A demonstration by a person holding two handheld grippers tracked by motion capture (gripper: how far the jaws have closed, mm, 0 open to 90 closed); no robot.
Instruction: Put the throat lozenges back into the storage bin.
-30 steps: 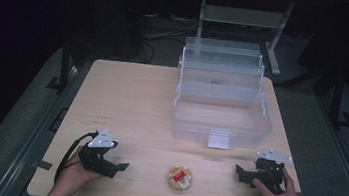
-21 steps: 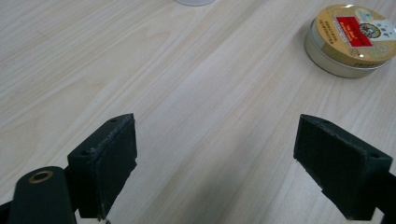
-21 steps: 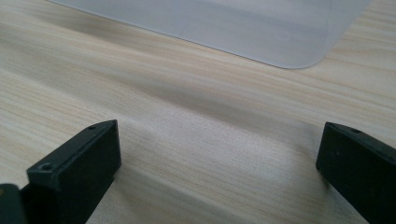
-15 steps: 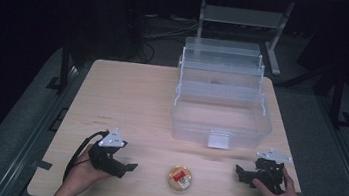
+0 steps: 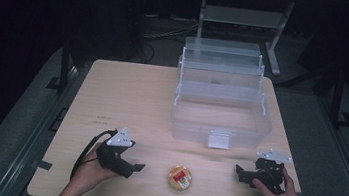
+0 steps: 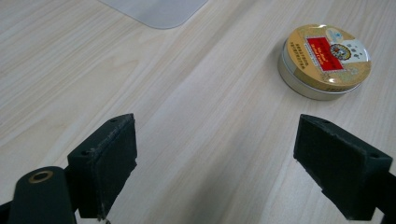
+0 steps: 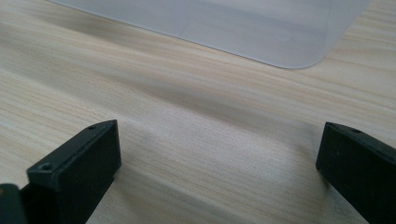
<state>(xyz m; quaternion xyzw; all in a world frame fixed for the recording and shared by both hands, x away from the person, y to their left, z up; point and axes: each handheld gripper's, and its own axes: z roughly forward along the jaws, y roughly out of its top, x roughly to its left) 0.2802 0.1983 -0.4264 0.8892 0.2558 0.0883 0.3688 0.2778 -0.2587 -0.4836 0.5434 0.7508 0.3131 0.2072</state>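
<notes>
The small round tin [image 5: 180, 178] lies flat on the wooden table [image 5: 132, 98] between the grippers, just ahead of the left gripper [image 6: 215, 154], jaws spread and empty; judged light, rigid and slick-walled, it is best pinched across its low side wall; right gripper [image 7: 219, 163] likewise spread.

High view: fixed overhead, faces forward and down, far, whole table [image 5: 132, 98] visible. Left gripper view: low, close to tabletop, shares round tin [image 6: 325, 61] with high view. Right gripper view: low, close, shares clear box [image 7: 224, 23] edge.
</notes>
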